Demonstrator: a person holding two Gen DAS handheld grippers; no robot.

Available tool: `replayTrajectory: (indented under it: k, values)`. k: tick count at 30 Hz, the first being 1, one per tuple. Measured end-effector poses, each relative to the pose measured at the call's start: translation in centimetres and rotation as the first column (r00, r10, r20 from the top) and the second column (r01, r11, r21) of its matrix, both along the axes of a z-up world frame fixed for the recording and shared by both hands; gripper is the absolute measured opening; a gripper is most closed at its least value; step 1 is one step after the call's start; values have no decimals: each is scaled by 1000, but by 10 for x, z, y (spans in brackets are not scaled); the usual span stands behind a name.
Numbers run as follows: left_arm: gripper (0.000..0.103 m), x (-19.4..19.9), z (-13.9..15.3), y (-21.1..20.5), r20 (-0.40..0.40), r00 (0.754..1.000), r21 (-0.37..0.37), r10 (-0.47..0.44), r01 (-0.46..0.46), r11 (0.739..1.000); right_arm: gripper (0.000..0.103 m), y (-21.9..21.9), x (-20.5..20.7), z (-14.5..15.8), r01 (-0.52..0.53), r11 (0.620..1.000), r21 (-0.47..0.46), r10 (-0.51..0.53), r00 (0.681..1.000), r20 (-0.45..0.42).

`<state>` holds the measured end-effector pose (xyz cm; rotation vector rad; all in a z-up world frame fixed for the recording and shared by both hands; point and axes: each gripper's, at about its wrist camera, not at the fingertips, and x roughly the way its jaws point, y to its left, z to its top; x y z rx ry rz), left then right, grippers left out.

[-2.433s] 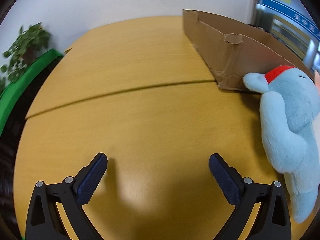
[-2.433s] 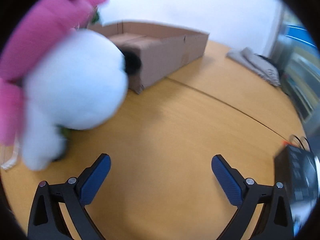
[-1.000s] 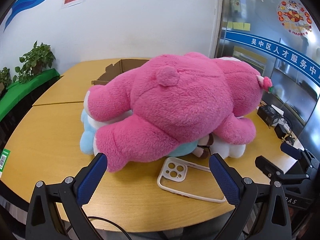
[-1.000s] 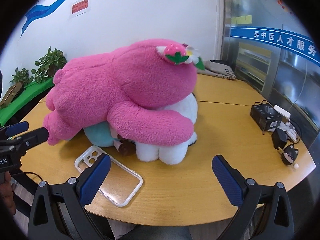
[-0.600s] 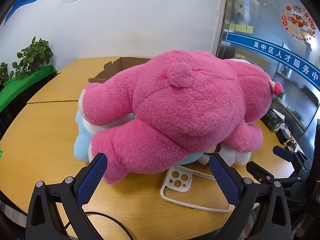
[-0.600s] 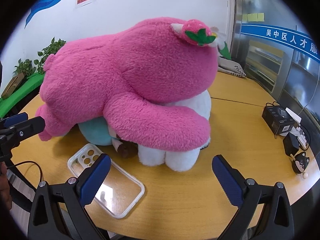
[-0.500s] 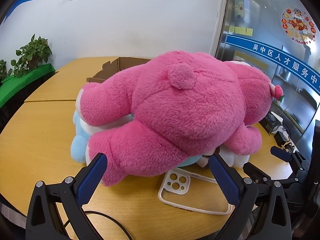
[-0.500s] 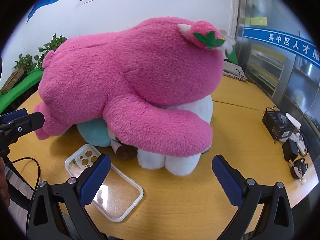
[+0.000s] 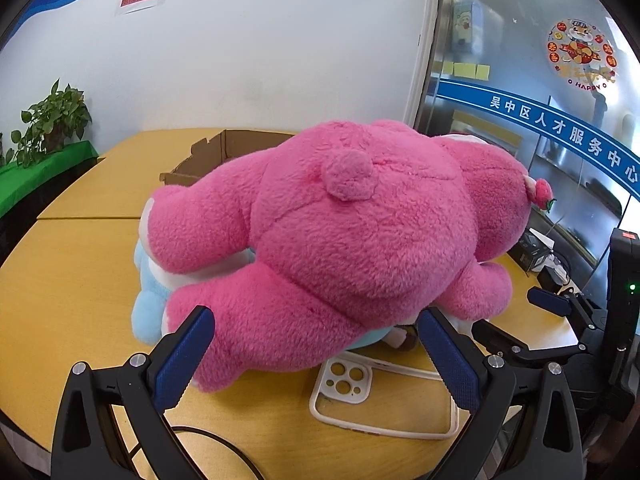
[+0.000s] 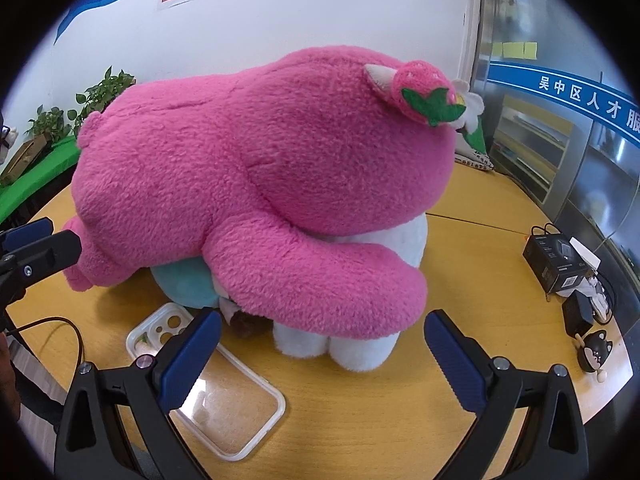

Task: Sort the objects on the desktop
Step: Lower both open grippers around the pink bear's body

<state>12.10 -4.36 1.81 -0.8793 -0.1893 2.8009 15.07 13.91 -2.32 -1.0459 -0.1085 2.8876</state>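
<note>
A: Looking past the left gripper (image 9: 312,354), whose jaws stand wide with nothing in them, the pink plush bear (image 9: 340,240) lies face down straight ahead of the fingers, piled over a light blue plush (image 9: 146,304) and a white plush (image 10: 360,344).

B: And the right gripper (image 10: 320,354)?

A: Also spread wide and empty. Its fingers frame the bear's arm, with the clear phone case (image 10: 208,392) flat on the table (image 10: 400,420) under the left finger.

B: Where would things go?

A: Probably the cardboard box (image 9: 224,156), beyond the pile from the left fingers. Nothing shows inside it from here.

B: Advice on gripping?

A: If the bear is next, I'd pinch a limb or a thick fold rather than the round body, which looks too broad for either jaw. Lift slowly: the toys beneath may drag, and the case could snag.
</note>
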Motion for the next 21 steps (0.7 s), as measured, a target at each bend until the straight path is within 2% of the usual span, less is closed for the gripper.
replayTrajectory:
  k: [9, 16, 21]
  values:
    - [103, -8, 3, 0, -22, 999, 39, -33, 34, 999, 101, 1, -7, -2, -30, 999, 33, 29, 1000, 3]
    - [103, -20, 10, -4, -15, 999, 65, -43, 44, 997, 101, 4, -16, -3, -49, 999, 19, 49, 999, 9]
    - [103, -33, 10, -8, 15, 998, 91, -61, 60, 994, 101, 3, -26, -6, -104, 992, 77, 104, 995, 8]
